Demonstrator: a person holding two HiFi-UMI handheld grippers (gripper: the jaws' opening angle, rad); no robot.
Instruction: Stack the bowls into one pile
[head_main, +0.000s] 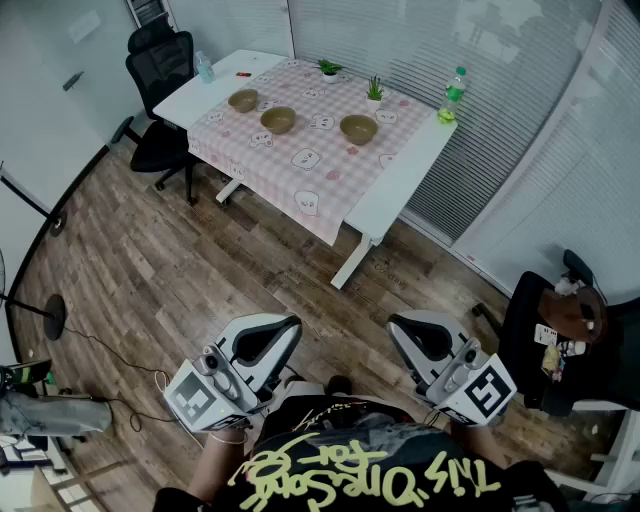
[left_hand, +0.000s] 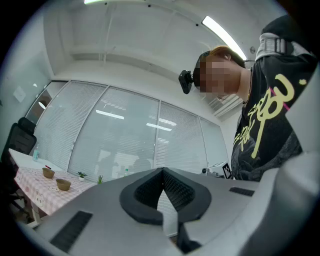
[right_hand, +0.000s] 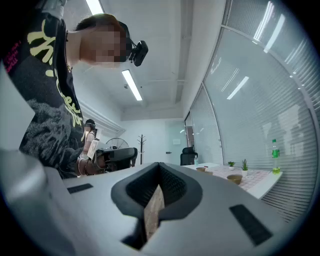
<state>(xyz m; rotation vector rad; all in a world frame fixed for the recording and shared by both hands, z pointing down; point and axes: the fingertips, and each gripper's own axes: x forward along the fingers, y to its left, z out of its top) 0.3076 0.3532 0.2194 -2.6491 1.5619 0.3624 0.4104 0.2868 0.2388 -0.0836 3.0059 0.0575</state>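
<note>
Holding nothing, the left hand-held gripper and right hand-held gripper both have jaws fully closed.

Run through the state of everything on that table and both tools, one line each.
Left bowl: upright, unstacked.
Middle bowl: upright, unstacked.
Right bowl: upright, unstacked, apart from the others.
Green bottle: upright at the table corner.
Clear bottle: upright.
Left plant: upright.
Right plant: upright.
Left tool: shut, nothing between its jaws.
Right tool: shut, nothing between its jaws.
</note>
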